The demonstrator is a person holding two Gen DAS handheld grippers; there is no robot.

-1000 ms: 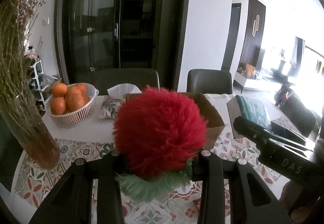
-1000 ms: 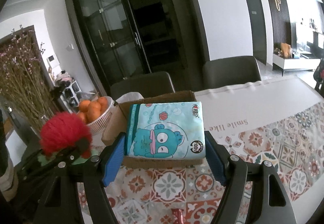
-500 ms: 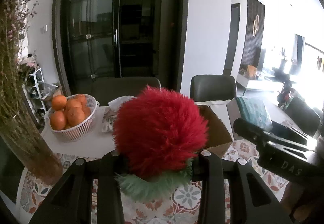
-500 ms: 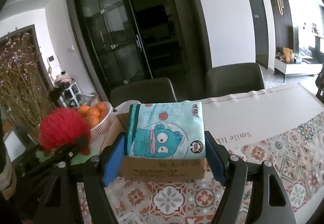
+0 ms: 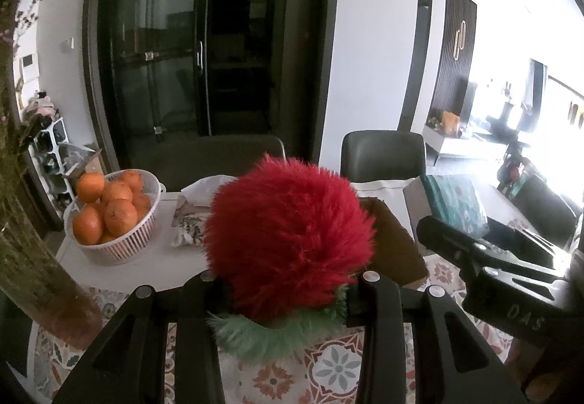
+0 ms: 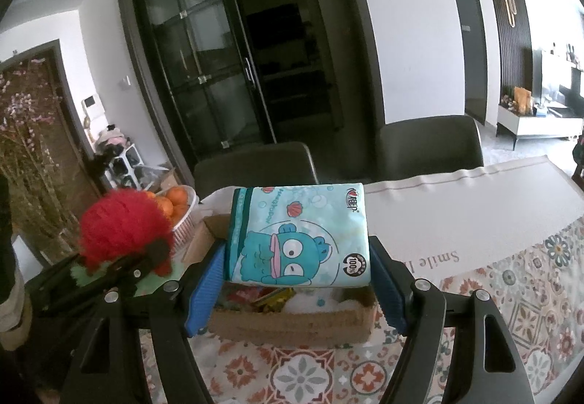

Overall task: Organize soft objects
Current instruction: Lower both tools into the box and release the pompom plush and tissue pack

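My left gripper point(image 5: 288, 291) is shut on a fluffy red plush toy point(image 5: 288, 239) with a green fringe, held above the table; it also shows in the right wrist view point(image 6: 124, 232). My right gripper point(image 6: 295, 276) is shut on a light blue tissue pack point(image 6: 299, 236) with a cartoon face, held above an open cardboard box point(image 6: 292, 325). The box also shows in the left wrist view point(image 5: 398, 250), behind the plush toy. Several items lie inside the box, partly hidden.
A white basket of oranges point(image 5: 113, 218) and a floral tissue pack point(image 5: 189, 221) stand at the table's far left. A tall vase of dried flowers point(image 5: 40, 258) is at the left. Two dark chairs point(image 6: 427, 152) stand behind the table with its patterned cloth point(image 6: 529, 294).
Both grippers have risen a little with their loads. The box now sits lower in both views and its inside shows under the tissue pack.
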